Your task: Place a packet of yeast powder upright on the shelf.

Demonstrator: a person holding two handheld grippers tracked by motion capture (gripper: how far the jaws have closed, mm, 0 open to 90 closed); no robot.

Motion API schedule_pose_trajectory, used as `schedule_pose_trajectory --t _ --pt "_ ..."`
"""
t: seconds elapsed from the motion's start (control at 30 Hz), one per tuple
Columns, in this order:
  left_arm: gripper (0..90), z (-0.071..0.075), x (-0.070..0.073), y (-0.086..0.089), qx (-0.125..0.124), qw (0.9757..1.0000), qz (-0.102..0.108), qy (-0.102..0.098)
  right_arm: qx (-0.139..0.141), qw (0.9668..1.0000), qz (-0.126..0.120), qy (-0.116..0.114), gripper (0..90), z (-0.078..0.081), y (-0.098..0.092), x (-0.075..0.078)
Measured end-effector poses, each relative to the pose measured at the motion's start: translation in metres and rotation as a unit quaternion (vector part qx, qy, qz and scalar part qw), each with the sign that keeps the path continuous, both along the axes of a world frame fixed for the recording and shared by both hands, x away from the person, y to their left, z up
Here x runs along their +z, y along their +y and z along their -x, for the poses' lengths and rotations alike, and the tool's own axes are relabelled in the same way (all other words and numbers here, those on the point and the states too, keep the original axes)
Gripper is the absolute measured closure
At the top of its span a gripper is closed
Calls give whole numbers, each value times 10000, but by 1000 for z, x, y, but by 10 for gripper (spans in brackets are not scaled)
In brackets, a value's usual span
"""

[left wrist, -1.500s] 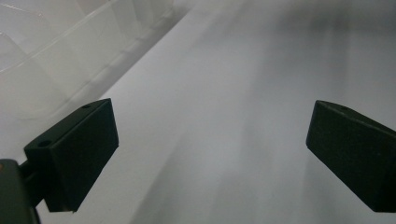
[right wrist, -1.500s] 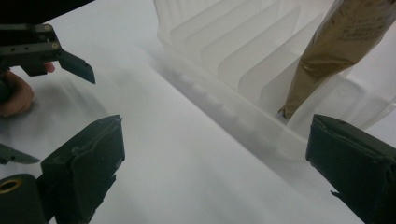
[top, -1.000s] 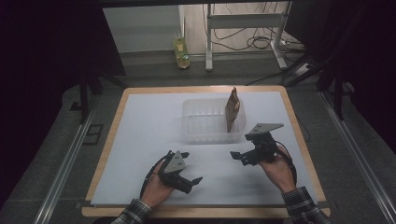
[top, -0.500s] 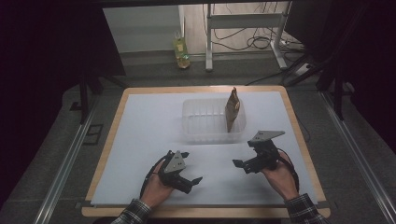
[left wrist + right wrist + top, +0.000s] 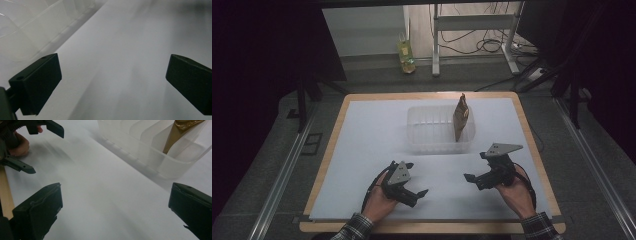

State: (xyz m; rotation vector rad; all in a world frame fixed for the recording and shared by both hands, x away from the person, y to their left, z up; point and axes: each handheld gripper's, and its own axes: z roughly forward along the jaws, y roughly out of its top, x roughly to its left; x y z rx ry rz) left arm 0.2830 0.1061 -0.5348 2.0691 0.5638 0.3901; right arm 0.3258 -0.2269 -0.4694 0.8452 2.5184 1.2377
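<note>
Brown pouch (image 5: 460,117) stands upright in clear bin (image 5: 432,142).

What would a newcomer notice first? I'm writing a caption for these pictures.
A brown packet stands upright at the right end of a clear plastic bin in the middle of the white table. Nearer the person, the left tool and right tool are both open, holding nothing.
</note>
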Motion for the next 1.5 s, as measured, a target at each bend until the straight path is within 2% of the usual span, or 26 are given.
schedule_pose_trajectory --t 0.37,0.9,1.13,1.5 --pt "2 0 0 0 0 10000 -6 4 0 9999 13 -121 0 9 -10 -2" --pt "3 -1 0 0 14 10000 -13 5 -200 9996 5 -187 0 21 -30 -6" --pt "4 0 -1 -1 3 10000 -44 9 -367 9991 19 -198 0 25 -42 -7" --pt "4 0 -2 -2 -2 10000 -90 20 -700 9972 232 -118 0 29 -66 -16"
